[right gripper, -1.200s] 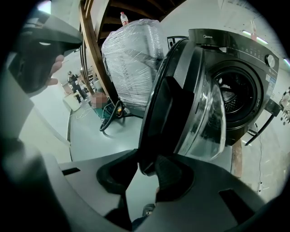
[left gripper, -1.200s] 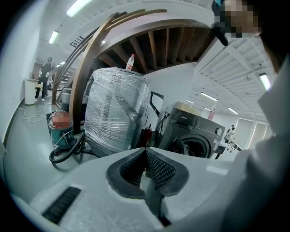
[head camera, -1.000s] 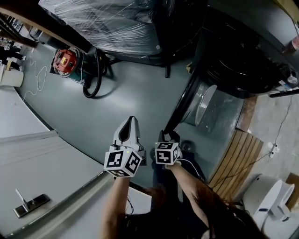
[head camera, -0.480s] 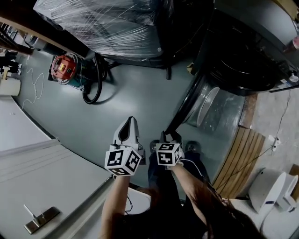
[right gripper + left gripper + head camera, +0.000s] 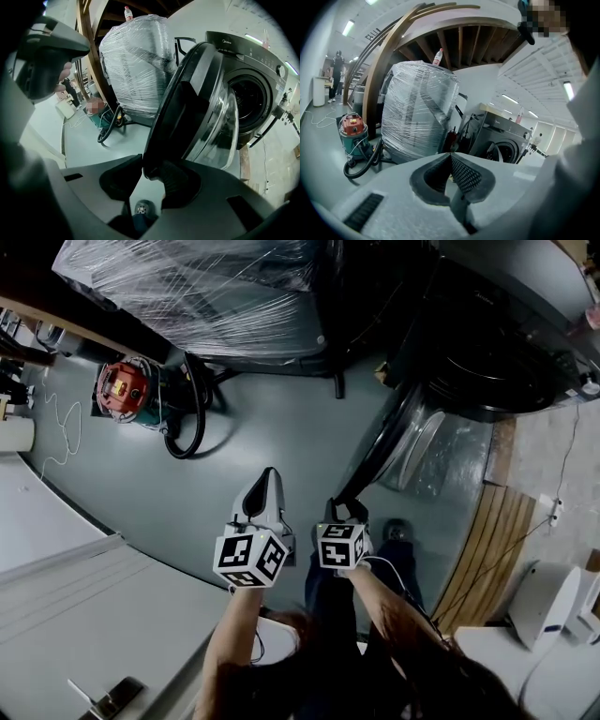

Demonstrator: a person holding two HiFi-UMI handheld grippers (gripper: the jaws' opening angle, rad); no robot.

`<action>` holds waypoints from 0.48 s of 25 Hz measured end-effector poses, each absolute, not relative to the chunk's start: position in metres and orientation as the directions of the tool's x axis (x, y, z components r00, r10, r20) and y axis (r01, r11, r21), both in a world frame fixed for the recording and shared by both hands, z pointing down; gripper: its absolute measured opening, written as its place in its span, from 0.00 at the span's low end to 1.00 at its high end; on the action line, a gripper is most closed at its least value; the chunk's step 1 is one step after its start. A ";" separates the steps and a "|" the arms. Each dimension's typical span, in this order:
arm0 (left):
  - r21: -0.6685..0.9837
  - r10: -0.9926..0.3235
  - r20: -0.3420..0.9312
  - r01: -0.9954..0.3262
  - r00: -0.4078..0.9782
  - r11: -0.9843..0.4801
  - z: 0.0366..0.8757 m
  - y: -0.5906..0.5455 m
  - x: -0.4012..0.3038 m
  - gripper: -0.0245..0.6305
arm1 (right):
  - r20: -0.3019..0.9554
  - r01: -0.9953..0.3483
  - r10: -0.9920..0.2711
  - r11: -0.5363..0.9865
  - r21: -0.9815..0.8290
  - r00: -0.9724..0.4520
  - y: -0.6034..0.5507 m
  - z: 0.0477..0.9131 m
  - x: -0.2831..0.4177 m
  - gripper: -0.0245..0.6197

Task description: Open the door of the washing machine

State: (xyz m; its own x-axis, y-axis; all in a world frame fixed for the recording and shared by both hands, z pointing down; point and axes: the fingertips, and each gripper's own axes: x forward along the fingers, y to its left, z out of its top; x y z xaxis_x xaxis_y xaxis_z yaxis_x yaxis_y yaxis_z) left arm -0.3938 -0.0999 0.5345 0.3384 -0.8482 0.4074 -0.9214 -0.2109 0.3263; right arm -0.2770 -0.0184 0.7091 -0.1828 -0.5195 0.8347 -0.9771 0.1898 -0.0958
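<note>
**Door held open at its rim**

Compared with one second ago, the dark washing machine (image 5: 497,343) has hardly shifted in the head view. Its door (image 5: 375,451) stays swung out over the smooth grey floor (image 5: 272,427). Beside the machine stands a big load (image 5: 197,287) wrapped in shiny, wrinkled film. The door is a round black ring around a bulging glass bowl (image 5: 419,451). The drum (image 5: 248,101) is dark inside, so we cannot tell what it holds. A red vacuum cleaner (image 5: 122,390) stands well apart. The right gripper (image 5: 345,512) is grasping the door's rim between its fingers. The left gripper (image 5: 450,159) has its ribbed fingers clenched together on nothing.
</note>
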 end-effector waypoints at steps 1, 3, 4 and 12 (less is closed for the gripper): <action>0.327 -0.846 0.408 -0.920 0.343 -0.216 0.535 -0.102 -0.396 0.06 | 0.834 -0.978 -0.522 0.184 -0.096 -0.180 -0.021 0.709 -0.280 0.22; 0.326 -0.842 0.409 -0.918 0.352 -0.225 0.536 -0.105 -0.401 0.06 | 0.831 -0.980 -0.527 0.174 -0.097 -0.176 -0.025 0.709 -0.285 0.22; 0.326 -0.840 0.409 -0.917 0.355 -0.229 0.537 -0.107 -0.403 0.06 | 0.830 -0.981 -0.530 0.169 -0.098 -0.174 -0.027 0.709 -0.288 0.22; 0.329 -0.836 0.409 -0.914 0.366 -0.239 0.541 -0.120 -0.422 0.06 | 0.822 -0.987 -0.548 0.124 -0.099 -0.151 -0.044 0.710 -0.307 0.22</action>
